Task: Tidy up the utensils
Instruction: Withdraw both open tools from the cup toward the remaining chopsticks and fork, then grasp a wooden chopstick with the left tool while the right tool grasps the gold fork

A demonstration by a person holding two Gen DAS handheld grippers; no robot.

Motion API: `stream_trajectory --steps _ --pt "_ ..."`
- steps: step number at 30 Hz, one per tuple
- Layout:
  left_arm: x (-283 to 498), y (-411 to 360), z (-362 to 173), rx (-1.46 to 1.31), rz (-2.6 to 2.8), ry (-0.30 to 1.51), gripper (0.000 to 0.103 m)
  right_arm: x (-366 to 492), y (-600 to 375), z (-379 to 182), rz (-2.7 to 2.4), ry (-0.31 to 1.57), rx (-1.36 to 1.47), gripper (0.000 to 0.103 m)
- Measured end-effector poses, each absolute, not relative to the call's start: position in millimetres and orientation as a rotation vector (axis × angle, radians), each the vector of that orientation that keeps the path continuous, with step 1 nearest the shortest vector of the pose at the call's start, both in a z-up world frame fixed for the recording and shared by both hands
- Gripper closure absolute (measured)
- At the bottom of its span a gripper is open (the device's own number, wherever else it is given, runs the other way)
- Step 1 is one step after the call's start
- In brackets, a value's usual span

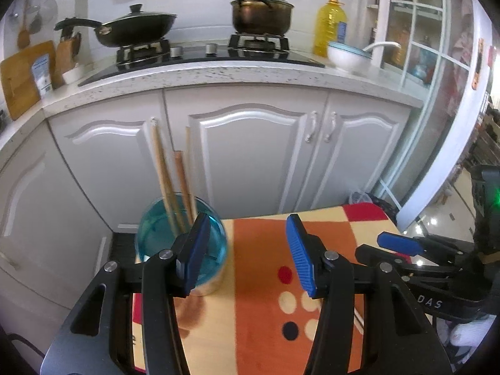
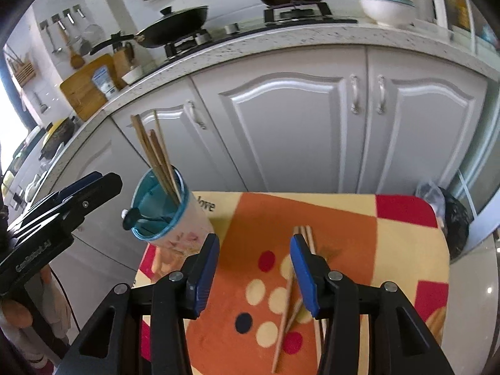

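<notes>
Left gripper (image 1: pixel 247 251) and right gripper (image 2: pixel 253 276), each with jaws spread wide and holding nothing, poised above a small table (image 2: pixel 403 250) covered in an orange, cream and red patterned cloth. A blue-rimmed cup (image 2: pixel 168 215) at the table's left rear corner holds several wooden chopsticks (image 2: pixel 156 156) leaning upright; loose chopsticks (image 2: pixel 287 300), apparently three or four, lie on the cloth beside and partly beneath the right gripper's right finger (image 2: pixel 303 275), which may be touching them

Both tools (image 1: pixel 247 254) (image 2: pixel 253 276) agape (empty)
</notes>
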State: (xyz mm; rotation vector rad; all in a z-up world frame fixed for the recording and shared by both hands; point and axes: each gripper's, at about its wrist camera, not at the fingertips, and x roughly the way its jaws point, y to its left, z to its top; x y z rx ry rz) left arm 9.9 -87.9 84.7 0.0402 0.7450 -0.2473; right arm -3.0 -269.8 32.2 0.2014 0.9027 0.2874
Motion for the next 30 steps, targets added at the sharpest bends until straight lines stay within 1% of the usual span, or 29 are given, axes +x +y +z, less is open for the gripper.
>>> stream_trajectory --steps 9,15,20,22,25,30 --pt "3.7 -113.5 61.4 0.045 -0.301 0.815 0.053 -16.2 -293.1 11.8 0.247 0.94 0.217 0.055" --pt "2.2 -114.5 32.4 0.015 -0.325 0.891 0.053 -13.6 -308.3 -29.9 0.232 1.029 0.247 0.055" --pt "-1.3 -122.2 0.3 0.029 -0.344 0.975 0.053 -5.6 -313.0 -86.3 0.219 1.134 0.244 0.055" --pt "-2.6 -127.2 -10.6 0.044 -0.353 0.998 0.053 -3.6 -316.8 -102.9 0.213 1.159 0.258 0.058" --pt "-2.4 -133.8 -24.9 0.047 -0.362 1.035 0.053 0.3 -322.0 -114.8 0.216 1.169 0.295 0.06" --pt "0.1 -141.3 -40.4 0.048 -0.371 1.078 0.053 20.9 -326.4 -120.6 0.216 1.171 0.359 0.06"
